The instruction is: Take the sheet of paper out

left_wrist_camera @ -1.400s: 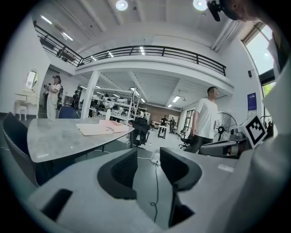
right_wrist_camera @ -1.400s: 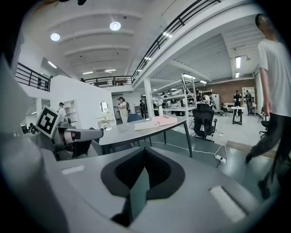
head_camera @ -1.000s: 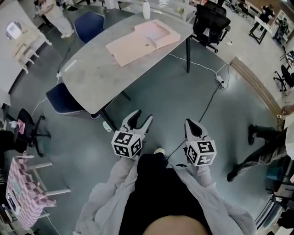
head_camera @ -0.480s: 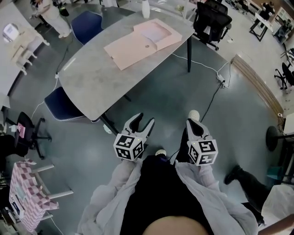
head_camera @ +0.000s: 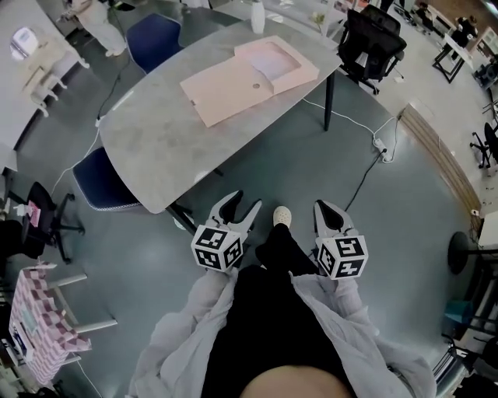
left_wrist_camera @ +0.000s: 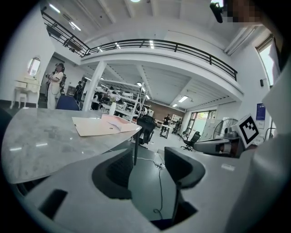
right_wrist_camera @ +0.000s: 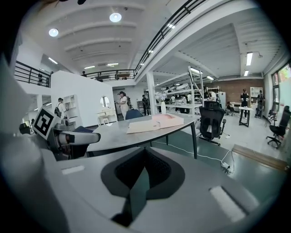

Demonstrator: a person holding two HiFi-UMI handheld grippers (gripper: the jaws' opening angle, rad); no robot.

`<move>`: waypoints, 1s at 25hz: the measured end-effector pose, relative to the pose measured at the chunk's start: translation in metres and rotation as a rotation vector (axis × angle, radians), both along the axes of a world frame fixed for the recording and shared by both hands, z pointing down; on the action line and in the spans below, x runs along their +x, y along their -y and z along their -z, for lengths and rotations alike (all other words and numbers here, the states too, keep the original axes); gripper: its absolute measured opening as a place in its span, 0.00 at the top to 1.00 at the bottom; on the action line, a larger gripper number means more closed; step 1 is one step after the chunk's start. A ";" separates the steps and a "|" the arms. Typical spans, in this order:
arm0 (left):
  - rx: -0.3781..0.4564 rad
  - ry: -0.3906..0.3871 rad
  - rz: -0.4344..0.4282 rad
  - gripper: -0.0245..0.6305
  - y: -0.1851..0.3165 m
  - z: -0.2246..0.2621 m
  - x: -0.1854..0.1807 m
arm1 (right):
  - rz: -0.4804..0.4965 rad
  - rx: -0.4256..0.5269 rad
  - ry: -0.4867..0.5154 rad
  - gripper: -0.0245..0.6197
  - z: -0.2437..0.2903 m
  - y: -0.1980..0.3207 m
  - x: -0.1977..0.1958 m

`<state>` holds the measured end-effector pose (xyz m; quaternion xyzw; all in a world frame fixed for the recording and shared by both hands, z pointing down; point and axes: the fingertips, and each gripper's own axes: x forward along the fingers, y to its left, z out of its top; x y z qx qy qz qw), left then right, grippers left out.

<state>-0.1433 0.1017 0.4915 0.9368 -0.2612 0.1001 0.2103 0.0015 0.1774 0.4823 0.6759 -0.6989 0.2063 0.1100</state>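
An open pink folder (head_camera: 249, 78) lies at the far end of the grey oval table (head_camera: 156, 148), with a pale sheet of paper (head_camera: 274, 56) in its raised box half. Both grippers hang over the floor short of the table's near edge, well away from the folder. My left gripper (head_camera: 236, 208) is open with nothing between its jaws. My right gripper (head_camera: 328, 210) is shut and empty. In the left gripper view the folder (left_wrist_camera: 105, 126) lies far up the table beyond the open gripper (left_wrist_camera: 145, 166). The right gripper view shows the folder (right_wrist_camera: 154, 124) beyond the shut gripper (right_wrist_camera: 144, 154).
A black office chair (head_camera: 372, 39) stands at the table's far right corner. Blue chairs (head_camera: 156, 35) (head_camera: 97, 179) stand on the left side. A white bottle (head_camera: 257, 15) stands behind the folder. A cable (head_camera: 358, 183) runs over the floor. My shoe (head_camera: 282, 214) shows between the grippers.
I have stepped toward the table, so its near edge now lies closer to both grippers. A passer-by at the right has left the view. Neither gripper's jaws have changed.
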 end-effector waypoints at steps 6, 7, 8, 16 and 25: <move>-0.008 0.003 0.034 0.64 0.063 -0.001 0.025 | 0.050 -0.007 0.009 0.95 -0.005 0.068 0.024; -0.007 0.002 0.042 0.64 0.076 0.001 0.030 | 0.063 -0.007 0.007 0.95 -0.004 0.082 0.029; -0.005 0.002 0.050 0.64 0.090 0.003 0.035 | 0.076 -0.007 0.004 0.95 -0.002 0.097 0.034; -0.016 0.001 0.097 0.64 0.182 0.007 0.074 | 0.129 -0.002 0.016 0.95 0.004 0.202 0.080; -0.041 -0.007 0.119 0.64 0.246 0.001 0.117 | 0.141 -0.007 0.032 0.95 -0.004 0.269 0.127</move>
